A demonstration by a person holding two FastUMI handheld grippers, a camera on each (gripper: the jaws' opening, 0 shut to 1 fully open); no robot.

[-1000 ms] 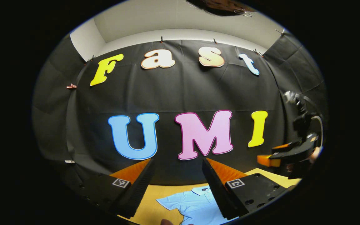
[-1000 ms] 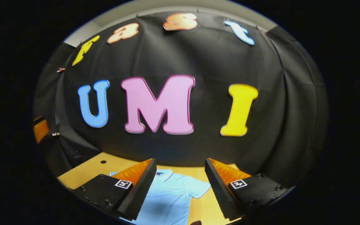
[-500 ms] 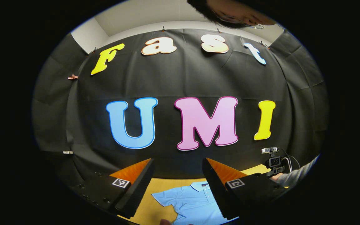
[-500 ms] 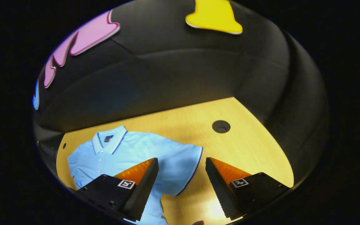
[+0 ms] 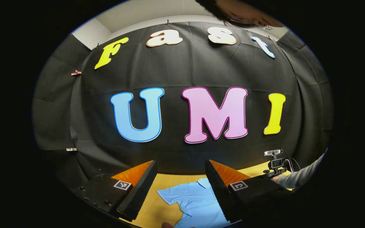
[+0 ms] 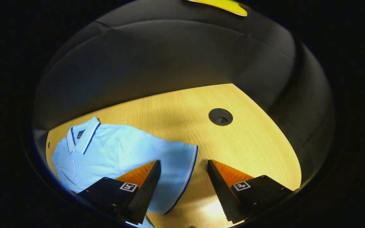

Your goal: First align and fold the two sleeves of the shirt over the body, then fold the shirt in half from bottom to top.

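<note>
Change since the earlier frames: the right gripper (image 6: 182, 180) has pitched down from facing the booth wall to looking at the light wooden table (image 6: 249, 142), and over the last half second it has closed in on the sleeve (image 6: 176, 171) of the light blue short-sleeved polo shirt (image 6: 112, 152). The dark-trimmed sleeve hem now lies in the gap between its two fingers. The jaws stand wide apart and hold nothing; whether they touch the cloth cannot be told.

The left gripper (image 5: 181, 186) has tilted only slightly. It faces the wall, level and raised above the table, jaws wide and empty. Below it, in the left gripper view, lies the shirt (image 5: 195, 202) with its other sleeve spread out.

Meaning for the task: judged from the shirt's lie, no fold has been made. The shirt is flat, front side up, collar toward the wall, both sleeves extended. The right gripper appears lined up for the first sleeve fold; the left looks uncommitted.

Count:
- Shirts: one
- Sleeves: two, both unfolded
- Grippers: two, each with two fingers
- Round cable holes in the table (image 6: 220, 116): one
- Small cameras on a stand (image 5: 276, 163): one, at the far table edge
- Grey sleeves of a person (image 5: 299, 179): one, beside that camera
</note>
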